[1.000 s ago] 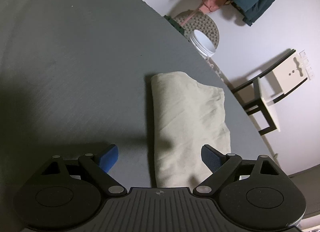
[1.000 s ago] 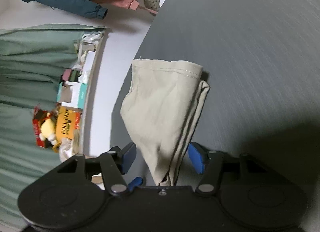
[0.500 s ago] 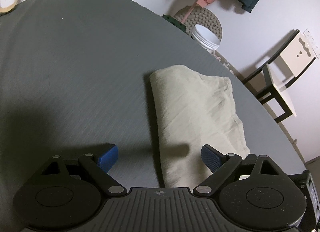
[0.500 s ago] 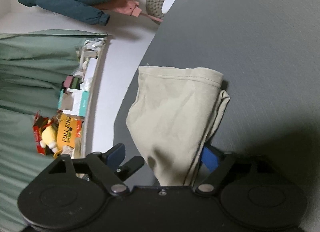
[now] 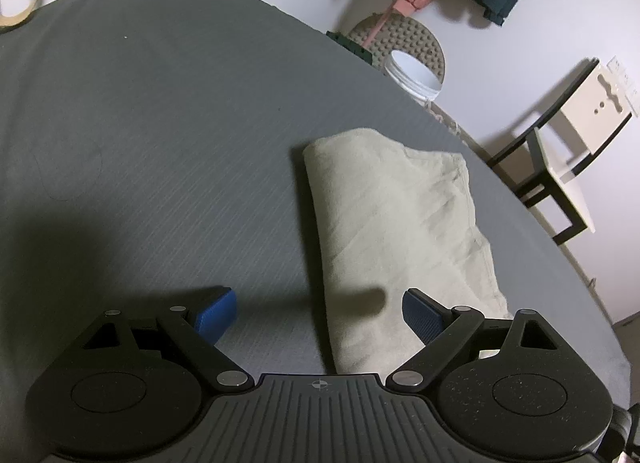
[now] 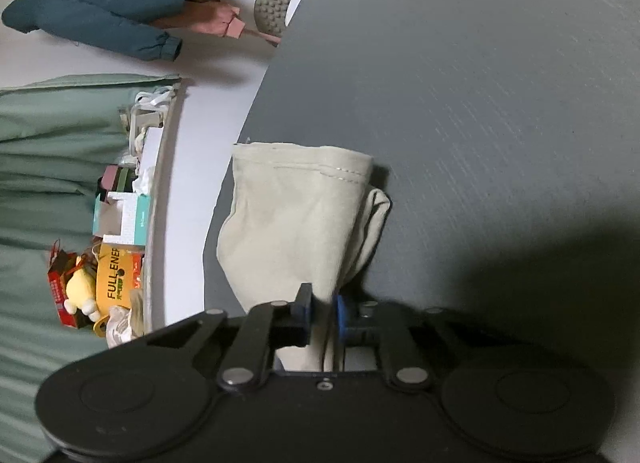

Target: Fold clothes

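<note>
Your left gripper (image 5: 316,309) is hovering low over the grey table (image 5: 160,143) with its blue fingers (image 5: 214,313) spread wide apart, nothing between them. It's tilted down and forward, so the near end of the folded beige garment (image 5: 396,223) sits under the gap, closer to the right-hand finger, and the fingers throw a shadow on the cloth. I can't tell from this view whether either finger touches the fabric.

Your right gripper (image 6: 322,317) is a different story: its fingers (image 6: 343,315) are pinched together on the near edge of that same beige garment (image 6: 296,223), with the fabric bunched up between the pads. It's coming in from the table's edge side, so in its view the cloth runs away from the fingers, a stitched hem across the far end and a second layer peeking out on the right.

The garment lies folded in a longish rectangle near the table's rim, flat except where you've got it clamped.

Off the table there's a teal jacket (image 6: 104,3) on the wall, a dark-framed chair (image 5: 560,167), a white tub (image 5: 412,75), and a shelf of boxes (image 6: 120,223) by a green curtain (image 6: 44,167).
</note>
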The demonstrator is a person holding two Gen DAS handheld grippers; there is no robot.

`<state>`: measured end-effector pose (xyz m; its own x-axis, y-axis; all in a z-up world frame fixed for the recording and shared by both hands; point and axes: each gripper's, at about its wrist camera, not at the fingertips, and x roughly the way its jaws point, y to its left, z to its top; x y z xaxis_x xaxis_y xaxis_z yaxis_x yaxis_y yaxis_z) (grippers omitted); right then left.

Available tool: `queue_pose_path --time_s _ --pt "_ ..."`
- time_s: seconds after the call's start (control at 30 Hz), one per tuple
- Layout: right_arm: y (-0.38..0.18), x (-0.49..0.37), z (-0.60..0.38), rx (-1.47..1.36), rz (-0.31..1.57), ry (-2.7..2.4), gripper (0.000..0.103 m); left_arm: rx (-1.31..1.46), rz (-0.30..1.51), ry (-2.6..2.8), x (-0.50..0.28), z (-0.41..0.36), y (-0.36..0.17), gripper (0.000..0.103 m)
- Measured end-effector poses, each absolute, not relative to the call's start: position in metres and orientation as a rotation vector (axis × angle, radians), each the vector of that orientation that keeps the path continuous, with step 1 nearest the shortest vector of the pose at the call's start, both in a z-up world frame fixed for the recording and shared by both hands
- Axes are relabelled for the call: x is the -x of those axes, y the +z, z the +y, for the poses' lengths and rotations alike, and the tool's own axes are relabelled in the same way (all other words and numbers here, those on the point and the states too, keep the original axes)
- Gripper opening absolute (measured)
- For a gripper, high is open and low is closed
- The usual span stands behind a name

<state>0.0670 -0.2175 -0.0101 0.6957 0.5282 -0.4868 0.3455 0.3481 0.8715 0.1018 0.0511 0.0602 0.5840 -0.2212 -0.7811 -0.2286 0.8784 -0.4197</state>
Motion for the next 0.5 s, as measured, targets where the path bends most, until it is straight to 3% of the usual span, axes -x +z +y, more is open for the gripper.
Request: queue_pose_path --time_s 0.4,0.43,0.5 --pt "0.032 -0.085 -0.309 -1.127 0.729 -0.008 0.008 0.766 0.948 -0.047 -0.098 0.060 0.048 0.091" --pt "0.033 -0.089 -0.314 -1.108 0.751 -0.020 0.009 0.767 0.949 -0.053 -0.098 0.058 0.047 0.091" --pt "0.037 -0.092 -0.321 -1.079 0.783 -0.039 0.028 0.768 0.946 -0.068 -0.098 0.054 0.045 0.091"
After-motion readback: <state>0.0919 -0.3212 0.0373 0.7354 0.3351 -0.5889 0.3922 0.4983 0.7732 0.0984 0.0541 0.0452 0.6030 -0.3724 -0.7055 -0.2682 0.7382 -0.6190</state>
